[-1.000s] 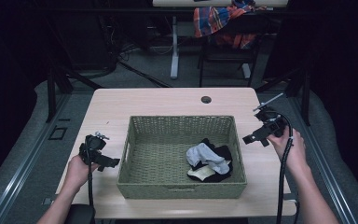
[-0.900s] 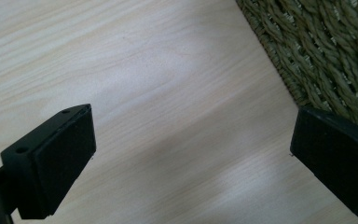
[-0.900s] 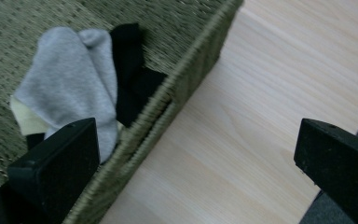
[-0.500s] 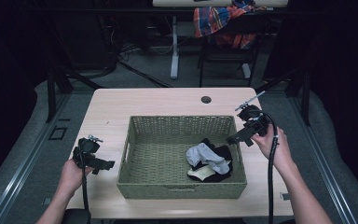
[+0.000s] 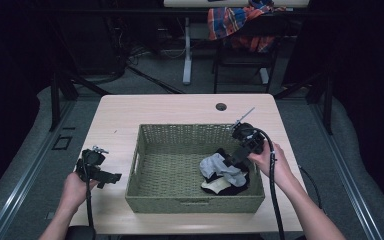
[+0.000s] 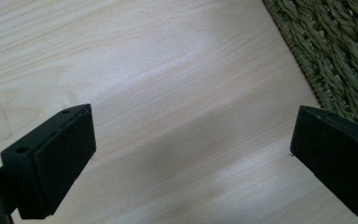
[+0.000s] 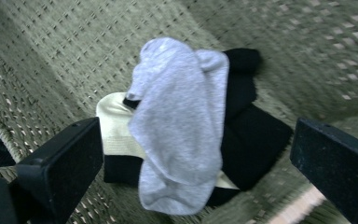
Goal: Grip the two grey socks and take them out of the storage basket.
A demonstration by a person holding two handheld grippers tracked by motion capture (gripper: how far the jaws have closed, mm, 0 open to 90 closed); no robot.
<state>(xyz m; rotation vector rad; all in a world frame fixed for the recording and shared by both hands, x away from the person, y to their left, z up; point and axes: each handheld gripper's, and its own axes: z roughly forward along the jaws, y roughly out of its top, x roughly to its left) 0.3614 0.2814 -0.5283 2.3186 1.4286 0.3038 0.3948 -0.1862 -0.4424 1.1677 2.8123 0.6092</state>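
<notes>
Right gripper (image 5: 230,159) jaws wide apart, hovering above grey sock (image 7: 182,121) atop black sock (image 7: 251,135), basket (image 5: 155,200) 4 o'clock corner; left gripper (image 5: 111,177) gaping over table (image 6: 168,70).

A light wooden rectangular table (image 5: 130,120) carries a small round dark grommet hole (image 5: 221,106) toward its 12 o'clock edge. Beyond, at 1 o'clock, a plaid red-and-blue cloth (image 5: 240,22) drapes over a dark chair (image 5: 245,57).

Dim, dark-edged high view; bright, soft gripper views, basket weave (image 7: 335,51) perhaps motion-blurred.
</notes>
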